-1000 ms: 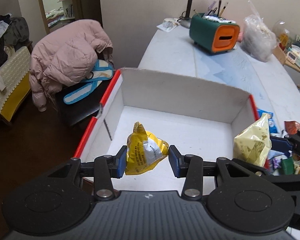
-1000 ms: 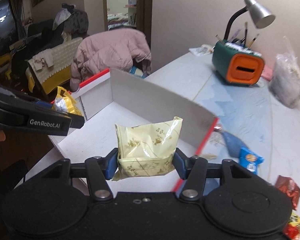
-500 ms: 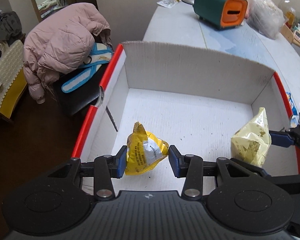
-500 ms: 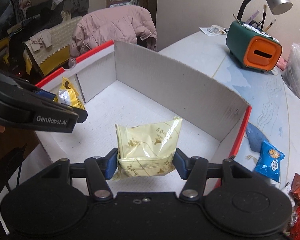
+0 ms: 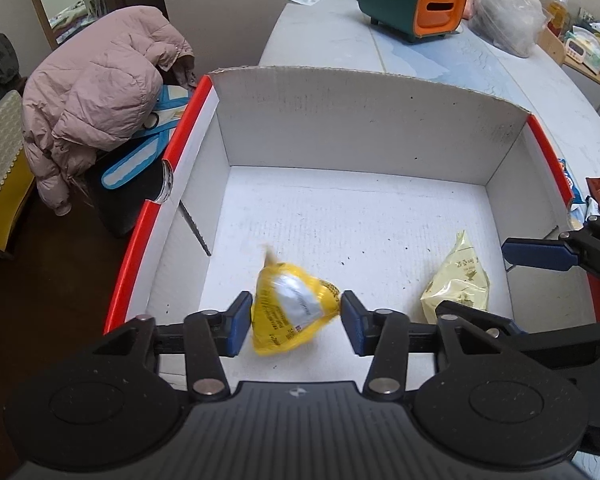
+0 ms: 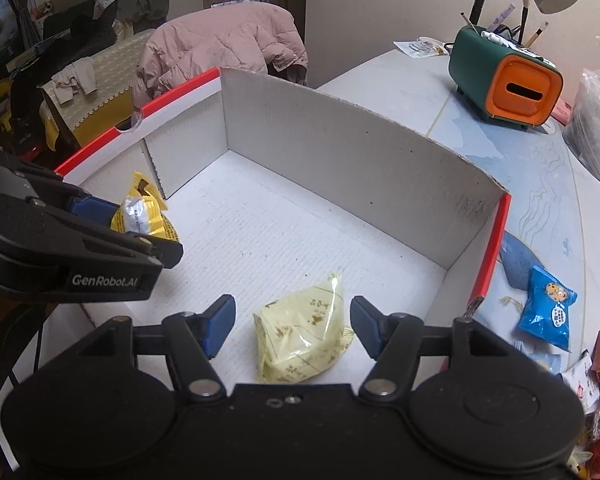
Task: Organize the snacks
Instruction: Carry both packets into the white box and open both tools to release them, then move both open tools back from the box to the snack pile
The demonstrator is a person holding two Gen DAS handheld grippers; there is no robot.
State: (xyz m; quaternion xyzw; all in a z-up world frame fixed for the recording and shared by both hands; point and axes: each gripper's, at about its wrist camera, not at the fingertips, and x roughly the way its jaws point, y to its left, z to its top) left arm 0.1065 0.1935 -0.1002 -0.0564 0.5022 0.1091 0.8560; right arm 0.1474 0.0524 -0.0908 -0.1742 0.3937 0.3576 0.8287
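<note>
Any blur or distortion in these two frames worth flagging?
Left wrist view: the yellow packet is motion-smeared between the left gripper's jaws, which have just been opening; the box stays sharp, its walls bowed by the fisheye. Right wrist view: the pale packet and right gripper are crisp; straight box edges curve.

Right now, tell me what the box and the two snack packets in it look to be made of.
Box: corrugated cardboard, matte white inside; fluted ridges show on the floor and cut edges. Yellow packet: glossy plastic film, printed, probably foil-lined given its silvery patch. Pale packet: crinkled, shiny, partly clear plastic film.
</note>
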